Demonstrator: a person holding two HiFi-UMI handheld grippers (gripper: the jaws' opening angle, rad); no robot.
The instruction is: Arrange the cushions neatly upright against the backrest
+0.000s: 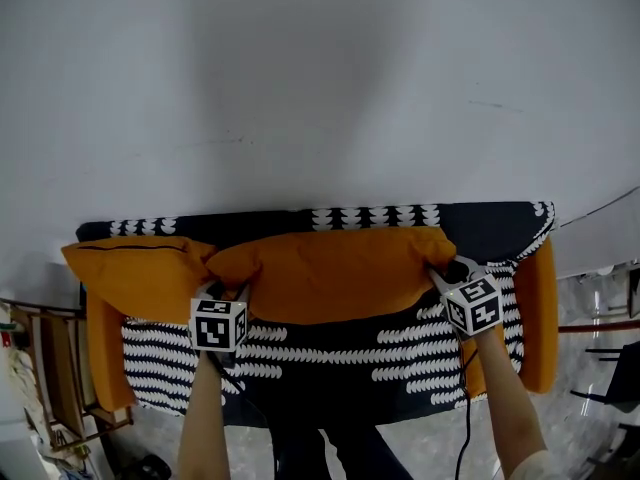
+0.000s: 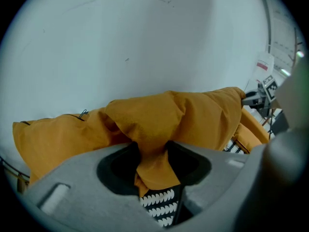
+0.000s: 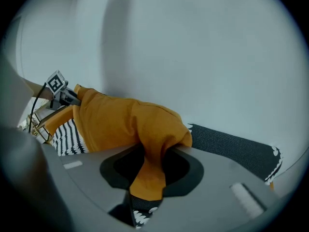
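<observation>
Nearest are the person's two forearms, each reaching out over the sofa seat, which is covered in dark cloth with rows of white marks. The left gripper has its jaws closed on a bunched near-left corner of the middle orange cushion; its own view shows the fabric squeezed into a narrow fold between the jaws. The right gripper does the same at the cushion's right corner, with a flap of orange cloth pinched in a narrow gap. The cushion stretches between the two grippers, along the far part of the seat. A second orange cushion sits to its left, its end touching the first just beside the left gripper. Orange armrests flank the seat. Behind the cushions runs the dark backrest, and beyond it a plain pale wall.
</observation>
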